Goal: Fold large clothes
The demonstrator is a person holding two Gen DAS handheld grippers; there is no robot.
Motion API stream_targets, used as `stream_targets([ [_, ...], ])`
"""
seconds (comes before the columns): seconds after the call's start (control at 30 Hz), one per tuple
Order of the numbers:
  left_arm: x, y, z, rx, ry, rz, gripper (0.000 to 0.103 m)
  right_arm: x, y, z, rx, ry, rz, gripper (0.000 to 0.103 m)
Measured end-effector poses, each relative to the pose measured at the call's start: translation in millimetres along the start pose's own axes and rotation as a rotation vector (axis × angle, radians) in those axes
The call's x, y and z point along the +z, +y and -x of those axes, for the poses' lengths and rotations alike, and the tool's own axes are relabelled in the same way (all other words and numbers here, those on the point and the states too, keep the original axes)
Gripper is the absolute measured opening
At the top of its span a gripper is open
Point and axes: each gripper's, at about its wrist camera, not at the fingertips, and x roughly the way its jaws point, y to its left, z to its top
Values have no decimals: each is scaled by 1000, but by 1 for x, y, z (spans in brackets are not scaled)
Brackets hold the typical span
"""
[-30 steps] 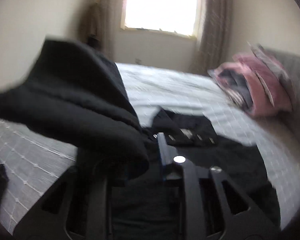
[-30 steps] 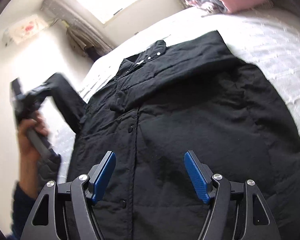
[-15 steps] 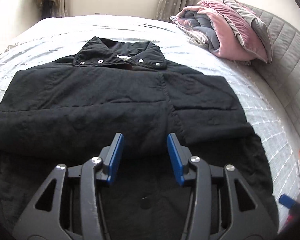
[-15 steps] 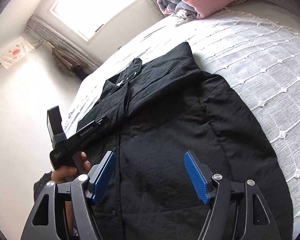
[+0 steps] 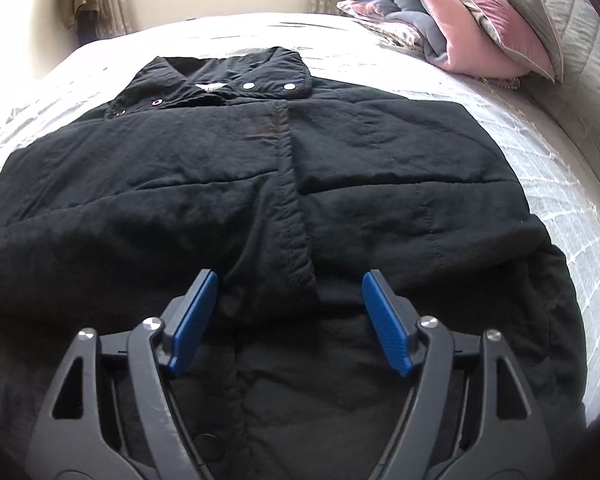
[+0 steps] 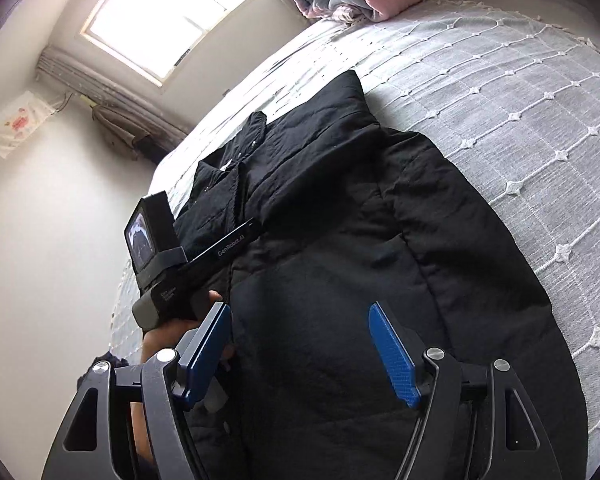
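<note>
A black padded jacket (image 5: 260,184) lies flat on the bed, collar away from me, both sleeves folded across its front. It also shows in the right wrist view (image 6: 360,240). My left gripper (image 5: 288,316) is open and empty, hovering just above the lower middle of the jacket, where the sleeve cuffs meet. My right gripper (image 6: 300,348) is open and empty above the jacket's lower part. The left gripper's body (image 6: 172,256), held in a hand, shows in the right wrist view to the left of my right gripper.
The jacket lies on a bed with a pale grey quilted cover (image 5: 560,168) (image 6: 500,92). A rolled pink and grey duvet (image 5: 452,20) with a pillow sits at the far right by the headboard. A window (image 6: 160,12) and curtains are behind the bed.
The left gripper has let go of the sleeve it carried; the sleeve now lies folded across the jacket. The left gripper opened wider and came lower. The right gripper stayed open.
</note>
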Motion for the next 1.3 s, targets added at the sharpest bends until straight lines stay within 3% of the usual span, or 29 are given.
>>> stream_targets([
  [0.13,-5,27,34,-121,-10,126,74,4,-5,7,-29,-28,9,72],
  [0.23,-20,59,66,-146,-28,195,74,10,-17,15,-59,-65,-28,72],
  [0.33,-38,103,97,-87,-31,246,74,15,-28,19,-86,-84,-48,72],
  [0.5,-81,191,154,53,-42,419,74,21,-40,23,-111,-118,-65,72],
  [0.7,-148,264,175,127,-47,573,74,23,-44,21,-105,-116,-67,72],
  [0.8,-166,282,160,182,21,642,73,23,-46,18,-133,-110,-70,72],
  [0.83,-169,287,155,124,52,691,73,23,-49,17,-146,-109,-80,72],
  [0.9,-170,287,158,-3,29,738,73,23,-51,24,-187,-138,-86,72],
  [0.93,-168,286,162,-17,14,741,73,22,-47,31,-228,-177,-60,72],
  [1.0,-163,277,174,23,-37,689,74,16,-23,54,-307,-307,85,72],
  [1.07,-161,269,182,63,-51,625,74,9,-7,67,-289,-357,179,75],
  [1.13,-165,265,191,90,-62,597,75,2,0,74,-263,-363,206,86],
  [1.3,-183,286,220,128,-86,665,81,-6,-7,79,-310,-290,170,87],
])
